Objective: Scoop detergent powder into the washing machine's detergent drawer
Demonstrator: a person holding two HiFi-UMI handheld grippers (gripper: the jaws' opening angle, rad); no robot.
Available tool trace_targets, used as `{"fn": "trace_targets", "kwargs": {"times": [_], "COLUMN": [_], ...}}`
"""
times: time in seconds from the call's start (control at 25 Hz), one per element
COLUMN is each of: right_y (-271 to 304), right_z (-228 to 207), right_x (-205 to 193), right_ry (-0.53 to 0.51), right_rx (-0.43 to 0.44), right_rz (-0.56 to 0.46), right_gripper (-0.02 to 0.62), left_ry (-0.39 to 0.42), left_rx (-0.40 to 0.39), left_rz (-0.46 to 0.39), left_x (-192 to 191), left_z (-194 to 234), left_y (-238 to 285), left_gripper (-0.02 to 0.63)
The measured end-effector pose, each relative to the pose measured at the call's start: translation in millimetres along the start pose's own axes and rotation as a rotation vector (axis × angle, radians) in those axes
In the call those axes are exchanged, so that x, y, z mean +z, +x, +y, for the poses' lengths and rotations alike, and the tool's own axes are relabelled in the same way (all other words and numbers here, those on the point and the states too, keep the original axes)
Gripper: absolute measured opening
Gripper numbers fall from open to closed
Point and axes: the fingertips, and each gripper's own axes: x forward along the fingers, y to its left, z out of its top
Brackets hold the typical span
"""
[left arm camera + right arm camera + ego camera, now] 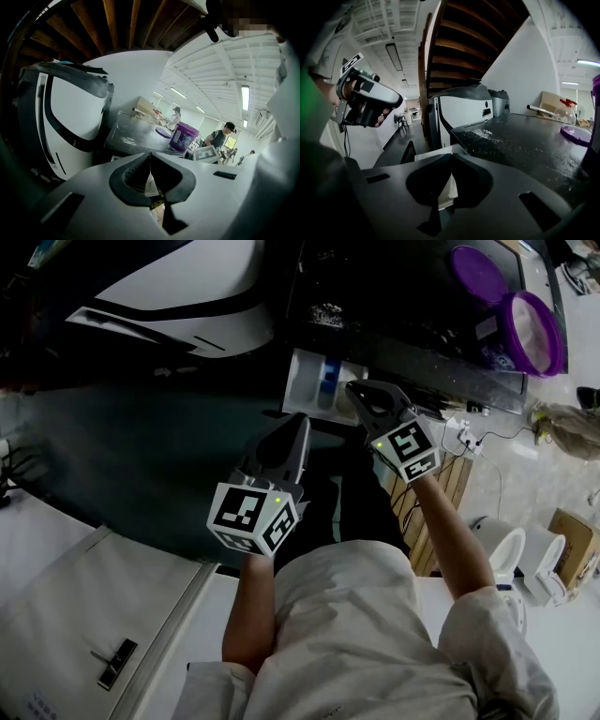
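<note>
The white detergent drawer [314, 382] stands pulled out from the dark machine top [394, 306], with a blue insert inside it. White powder is spilled on that top [125, 139] [483, 133]. At the far right sit a purple tub [536, 334] [183, 136] and its purple lid [478, 274] [163, 132] [576, 133]. My left gripper [298, 426] [150, 154] is shut and empty, a little short of the drawer's front. My right gripper [354, 390] [451, 155] is also shut and empty, just right of the drawer's corner.
A white-and-black machine [178, 296] [70, 108] stands left of the drawer. Wooden slats [441, 493], a power strip with cable [464, 435], white fixtures [506, 554] and a cardboard box [574, 540] lie to the right. A spray bottle [567, 110] stands on the top. People [222, 136] stand far back.
</note>
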Motion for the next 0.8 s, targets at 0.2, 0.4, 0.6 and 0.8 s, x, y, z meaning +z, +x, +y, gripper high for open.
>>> {"fn": "trace_targets", "kwargs": {"times": [0.2,0.4,0.6,0.8], "right_y": [-0.4,-3.2,-4.1,-5.4], "right_z": [7.3,17.5,27.8,34.8], "right_x": [1.7,2.4,-3.4,-6.4], "right_ry": [-0.095,-0.182,-0.243,-0.267], "right_rx": [-0.02,-0.045,-0.056,-0.074], "right_rz": [0.008,0.017,0.024,0.038], "right_gripper": [0.011,0.011,0.011,0.011], "left_ry": [0.002,0.004,0.01,0.013], "left_rx": [-0.005,-0.012,-0.023,-0.029], "left_rz": [0.0,0.002,0.003,0.007], "left_x": [0.3,0.5,2.1,0.8], "left_z": [1.0,1.9,1.3,1.9], "left_y": [-1.0,-1.0,-0.2,-1.2], "left_gripper": [0.021,0.021,0.021,0.021]}}
